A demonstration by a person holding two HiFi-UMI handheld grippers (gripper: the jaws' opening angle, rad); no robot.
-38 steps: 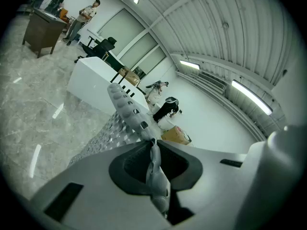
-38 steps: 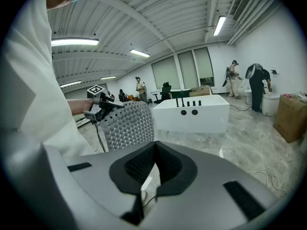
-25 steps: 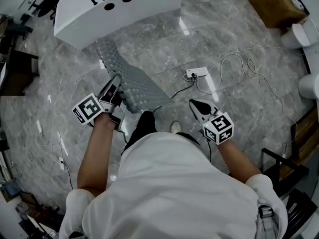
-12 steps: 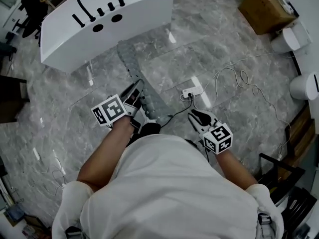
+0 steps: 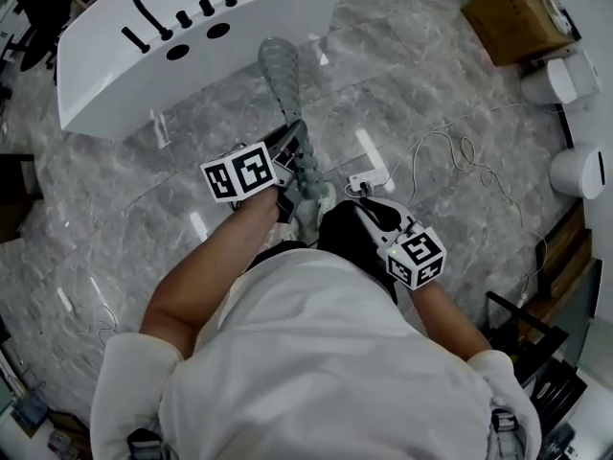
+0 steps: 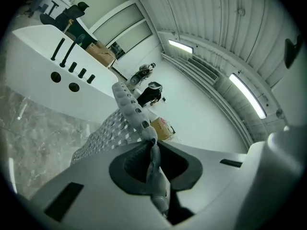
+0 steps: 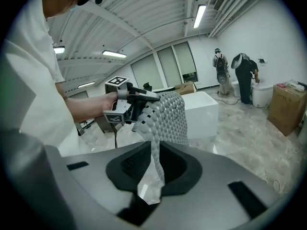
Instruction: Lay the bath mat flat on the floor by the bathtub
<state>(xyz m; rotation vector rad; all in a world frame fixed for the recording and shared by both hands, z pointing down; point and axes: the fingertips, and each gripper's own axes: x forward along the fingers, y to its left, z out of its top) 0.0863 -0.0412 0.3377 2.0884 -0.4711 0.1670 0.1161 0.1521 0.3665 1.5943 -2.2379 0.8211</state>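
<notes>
The grey bumpy bath mat [image 5: 285, 92] hangs off the floor, edge-on in the head view, in front of the white bathtub [image 5: 115, 75]. My left gripper [image 5: 290, 149] is shut on one part of its edge; in the left gripper view the mat [image 6: 125, 110] runs up out of the closed jaws toward the bathtub [image 6: 38, 61]. My right gripper [image 5: 366, 207] is shut on another part of the edge. In the right gripper view the mat [image 7: 165, 116] rises from those jaws to the left gripper [image 7: 138, 97], with the bathtub [image 7: 204, 110] behind it.
A power strip [image 5: 370, 177] with trailing cables lies on the marble floor just right of the grippers. A cardboard box [image 5: 512, 12] and white fixtures [image 5: 578, 169] stand at the right. Two people [image 7: 244, 75] stand far off by the wall.
The left gripper has risen and moved right with the mat. The mat has swung from spread wide to hanging edge-on, and the two grippers are closer together.
</notes>
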